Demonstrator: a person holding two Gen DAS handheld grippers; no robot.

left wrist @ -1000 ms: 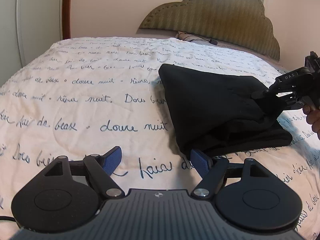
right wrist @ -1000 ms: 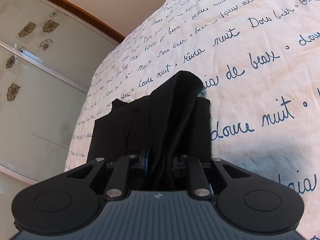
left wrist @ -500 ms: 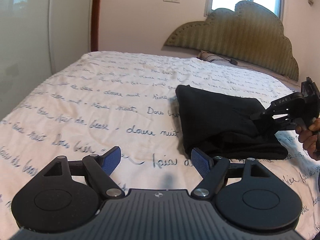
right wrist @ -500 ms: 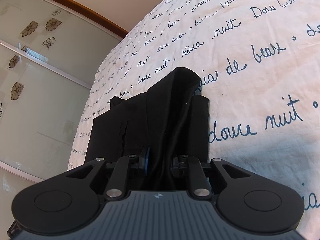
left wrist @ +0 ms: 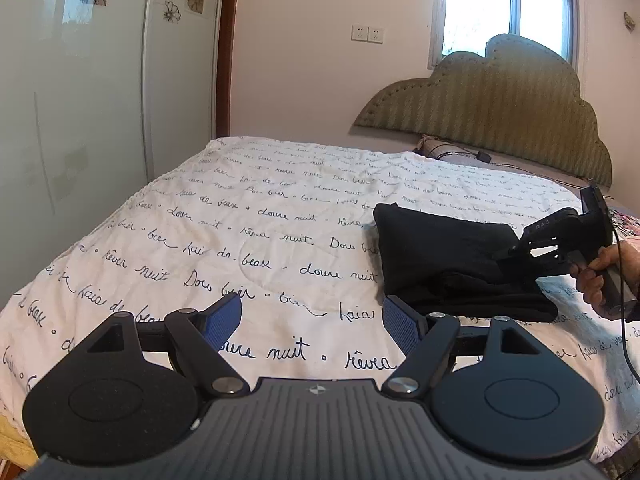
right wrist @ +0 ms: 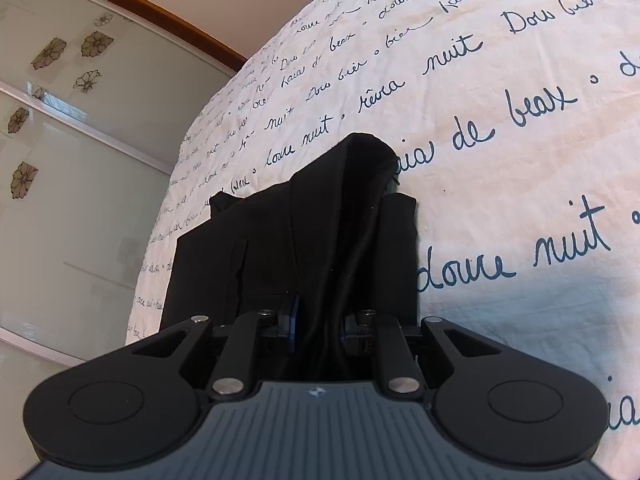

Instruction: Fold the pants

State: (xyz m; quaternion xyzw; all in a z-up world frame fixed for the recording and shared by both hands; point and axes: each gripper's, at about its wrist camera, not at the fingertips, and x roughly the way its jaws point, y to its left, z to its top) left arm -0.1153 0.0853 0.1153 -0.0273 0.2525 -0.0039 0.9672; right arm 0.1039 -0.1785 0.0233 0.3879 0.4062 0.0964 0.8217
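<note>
Black pants (left wrist: 444, 256) lie folded into a thick stack on the white bedspread (left wrist: 256, 240) printed with script. My right gripper (right wrist: 318, 320) is shut on a bunched upper layer of the pants (right wrist: 340, 216), holding it lifted off the stack. The left wrist view shows that same gripper (left wrist: 505, 254) at the stack's right end, with a hand (left wrist: 600, 276) on its handle. My left gripper (left wrist: 312, 314) hangs open above the bedspread, near and left of the stack, with nothing between its blue pads (left wrist: 226, 316).
A padded headboard (left wrist: 500, 120) and a pillow (left wrist: 444, 150) stand at the far end of the bed. A wardrobe with flowered sliding doors (left wrist: 80, 80) runs along the bed's left side. A cable (left wrist: 622, 300) trails from the right gripper.
My left gripper has pulled back and risen away from the pants, so more of the bed and wall shows. The right gripper has kept its hold in place.
</note>
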